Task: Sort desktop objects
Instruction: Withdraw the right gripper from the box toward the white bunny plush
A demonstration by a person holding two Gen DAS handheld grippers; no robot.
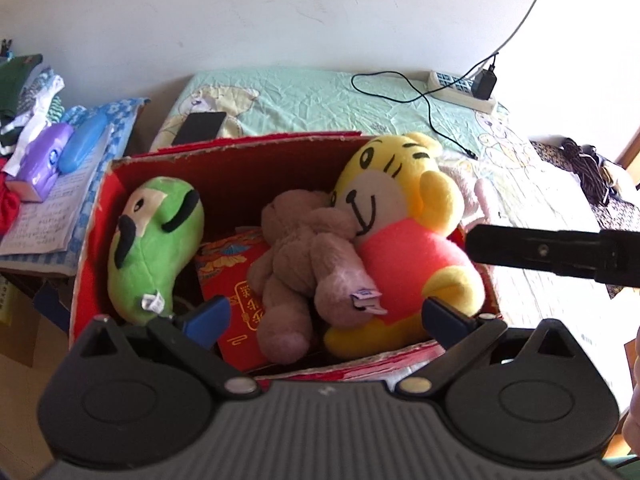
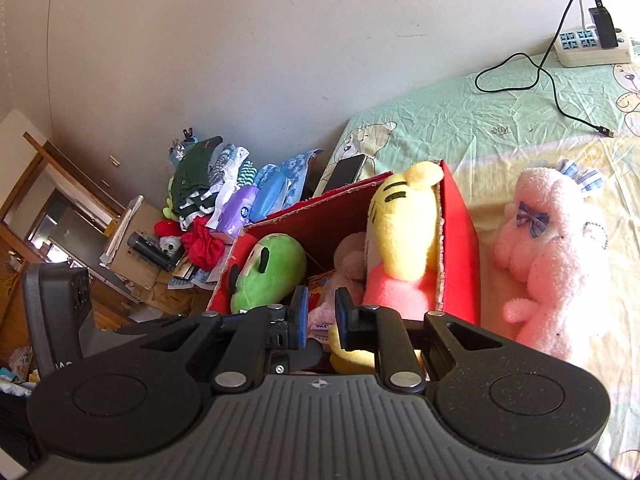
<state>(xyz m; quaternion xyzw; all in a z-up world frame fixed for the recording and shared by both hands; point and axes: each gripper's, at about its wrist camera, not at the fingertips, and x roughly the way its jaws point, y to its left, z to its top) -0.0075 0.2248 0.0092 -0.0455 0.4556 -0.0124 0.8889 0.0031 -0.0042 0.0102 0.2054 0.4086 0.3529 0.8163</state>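
Observation:
A red cardboard box (image 1: 96,216) (image 2: 460,240) stands on the bed. Inside it lie a green plush (image 1: 152,240) (image 2: 272,268), a brown teddy bear (image 1: 304,252) and a yellow tiger plush in a pink shirt (image 1: 404,216) (image 2: 400,232). My left gripper (image 1: 326,318) hangs open over the box's near edge with nothing in it. My right gripper (image 2: 322,316) is over the box's right part, nearly shut with a narrow gap and nothing between its fingers; its black finger (image 1: 540,252) shows in the left wrist view. A pink plush (image 2: 552,256) lies on the bed right of the box.
A black phone (image 1: 200,126) lies on the sheet behind the box. A power strip (image 1: 460,88) with a charger and a black cable (image 2: 560,96) sits at the far right. A side table on the left holds clothes (image 2: 208,184), a purple pack (image 1: 40,160) and papers.

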